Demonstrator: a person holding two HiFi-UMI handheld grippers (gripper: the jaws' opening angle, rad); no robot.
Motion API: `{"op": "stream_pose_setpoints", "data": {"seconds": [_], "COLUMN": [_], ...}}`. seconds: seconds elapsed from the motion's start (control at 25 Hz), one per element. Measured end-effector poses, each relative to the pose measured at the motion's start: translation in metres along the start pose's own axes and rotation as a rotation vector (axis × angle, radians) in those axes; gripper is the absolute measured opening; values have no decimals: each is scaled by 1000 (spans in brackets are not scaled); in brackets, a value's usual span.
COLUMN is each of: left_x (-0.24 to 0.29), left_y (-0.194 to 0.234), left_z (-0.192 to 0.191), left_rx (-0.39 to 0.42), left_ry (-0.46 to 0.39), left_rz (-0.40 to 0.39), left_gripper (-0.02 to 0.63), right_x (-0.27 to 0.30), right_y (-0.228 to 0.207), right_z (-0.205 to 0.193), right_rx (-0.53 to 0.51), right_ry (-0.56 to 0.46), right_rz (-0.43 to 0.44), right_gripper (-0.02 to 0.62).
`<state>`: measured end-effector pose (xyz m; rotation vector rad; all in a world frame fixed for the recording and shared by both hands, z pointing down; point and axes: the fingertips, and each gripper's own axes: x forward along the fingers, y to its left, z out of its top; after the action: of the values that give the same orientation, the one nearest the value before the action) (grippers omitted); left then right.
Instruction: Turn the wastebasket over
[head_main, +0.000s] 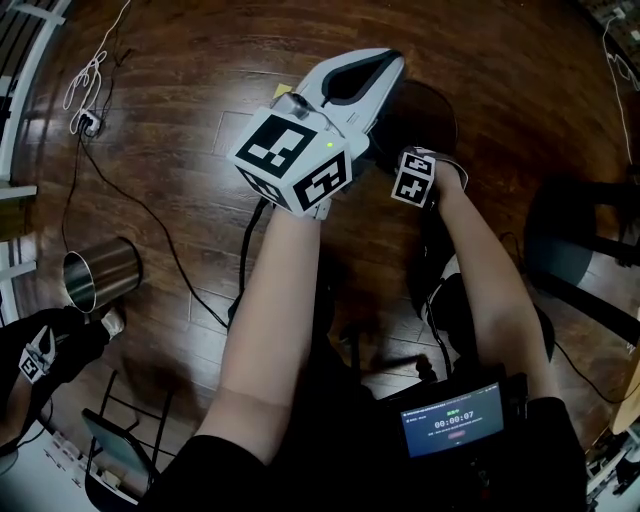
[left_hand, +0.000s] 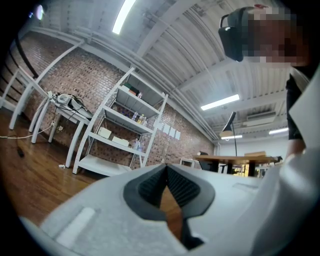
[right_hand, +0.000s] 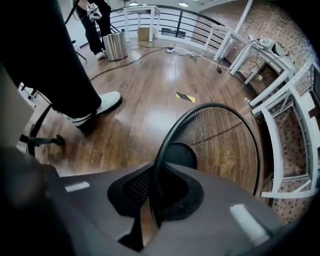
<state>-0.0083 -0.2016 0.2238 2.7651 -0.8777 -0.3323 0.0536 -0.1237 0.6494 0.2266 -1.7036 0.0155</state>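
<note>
The wastebasket (right_hand: 220, 145) is black wire mesh and stands on the wood floor with its open mouth up, so its dark bottom shows inside. Its thin black rim (right_hand: 156, 170) runs through the narrow gap of my right gripper (right_hand: 150, 200), which points steeply down. A sliver of floor shows between one pad and the rim, so the jaws stand slightly open around it. In the head view the wastebasket (head_main: 432, 112) is a dark round shape just beyond that gripper's marker cube (head_main: 414, 177). My left gripper (head_main: 385, 62) is held higher, over the floor left of the basket. It is shut and empty.
A shiny steel bin (head_main: 100, 272) stands at the left, beside another person (head_main: 40, 355) who holds a gripper. Cables (head_main: 150, 220) trail over the floor. A chair (head_main: 590, 250) is at the right. White shelf frames (right_hand: 295, 130) stand close behind the basket. My shoe (right_hand: 97, 107) is near.
</note>
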Motion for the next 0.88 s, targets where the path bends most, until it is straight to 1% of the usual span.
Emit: {"op": "stream_pose_setpoints", "data": {"seconds": [0.04, 0.12, 0.16, 0.24, 0.32, 0.36, 0.44, 0.52, 0.6, 0.64, 0.72, 0.88], "left_x": [1, 1, 0, -1, -1, 0, 0, -2, -6, -8, -9, -12], "left_y": [-1, -3, -4, -7, -10, -13, -19, -28, -39, -44, -55, -80], "left_z": [0, -1, -2, -4, -6, -7, -11, -16, -23, -26, -31, -40], "left_rx": [2, 8, 13, 23, 32, 37, 50, 66, 85, 93, 102, 120], "left_ry": [1, 8, 14, 27, 38, 45, 62, 88, 116, 127, 143, 162], "left_rz": [-2, -5, -6, -8, -11, -15, -24, -36, -50, -57, -74, -105], "left_gripper": [2, 2, 2, 2, 2, 2, 2, 2, 2, 2, 2, 2], "right_x": [-4, -18, -26, -48, -79, -99, -150, -207, -261, -286, -329, -382], "right_y": [1, 3, 4, 4, -4, -10, -24, -36, -43, -46, -47, -39], "right_z": [1, 5, 6, 9, 16, 20, 30, 38, 41, 42, 41, 35], "right_rx": [-2, 9, 24, 83, 185, 250, 384, 505, 586, 608, 638, 677], "right_ry": [-16, -60, -87, -166, -304, -393, -599, -808, -970, -1031, -1118, -1207], "right_rz": [-2, 2, 3, 0, -14, -26, -58, -90, -130, -156, -209, -308], "right_gripper": [30, 59, 77, 81, 74, 55, 19, 11, 11, 10, 10, 9]}}
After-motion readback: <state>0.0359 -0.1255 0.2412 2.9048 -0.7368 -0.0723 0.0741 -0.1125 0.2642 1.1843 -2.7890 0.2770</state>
